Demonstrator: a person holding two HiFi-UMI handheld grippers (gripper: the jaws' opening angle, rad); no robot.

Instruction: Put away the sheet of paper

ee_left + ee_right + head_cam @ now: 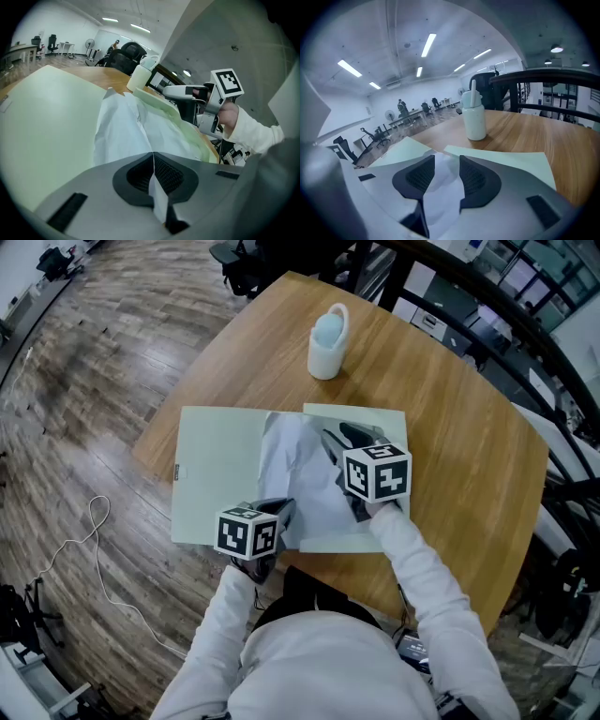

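A pale green folder [216, 465] lies open on the round wooden table [469, 427]. A white sheet of paper [300, 474] lies rumpled across its middle fold. At the folder's near edge, my left gripper [284, 514] is shut on the sheet's near edge; in the left gripper view the paper [122, 131] runs out from between the closed pads of that gripper [153, 161]. My right gripper [335, 439] hovers open over the sheet by the right flap. In the right gripper view the sheet [443, 187] shows below the gap of its spread jaws [446, 171], untouched by the pads.
A white bottle with a loop handle [328, 341] stands on the table beyond the folder, also seen as the bottle [476, 119] ahead of the right gripper. A black railing and office furniture lie past the table's far edge. A white cable [94, 549] trails on the wood floor at left.
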